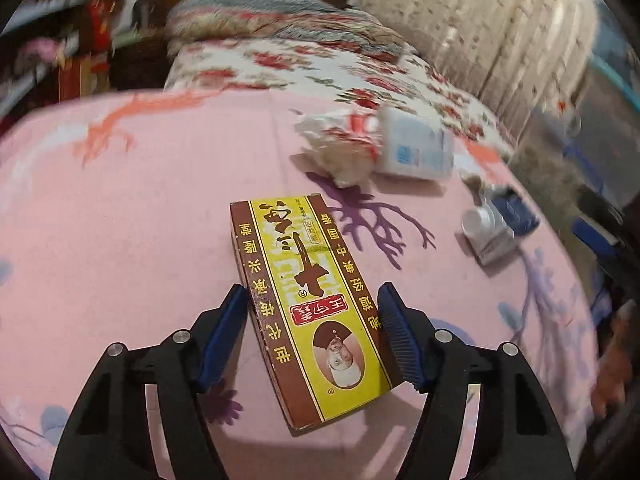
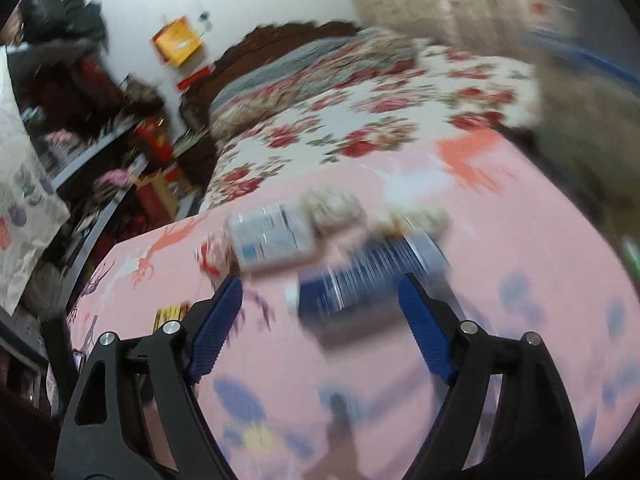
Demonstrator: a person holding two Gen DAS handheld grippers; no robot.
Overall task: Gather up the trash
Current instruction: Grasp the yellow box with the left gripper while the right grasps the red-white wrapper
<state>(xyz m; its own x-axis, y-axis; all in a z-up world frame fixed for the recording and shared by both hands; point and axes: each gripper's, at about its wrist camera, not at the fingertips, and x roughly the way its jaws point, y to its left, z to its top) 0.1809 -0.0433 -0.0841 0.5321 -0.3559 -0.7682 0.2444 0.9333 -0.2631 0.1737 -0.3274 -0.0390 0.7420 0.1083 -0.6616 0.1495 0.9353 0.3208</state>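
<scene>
Grasp step: left gripper (image 1: pixel 312 320) fingers straddle the yellow-brown box (image 1: pixel 310 308) at frame centre, nearly clamped (contact unclear), next squeeze and lift; right gripper (image 2: pixel 320 320) fingers apart, empty.

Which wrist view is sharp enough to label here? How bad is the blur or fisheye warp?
Left wrist: usable; the yellow-brown box between the left hand-held gripper pads has readable print, only the background bed and shelves smear. Right wrist: heavy motion blur; the blue-white box ahead of the open right hand-held gripper is streaked, its text unreadable. Both show fisheye bowing and dark corners.
</scene>
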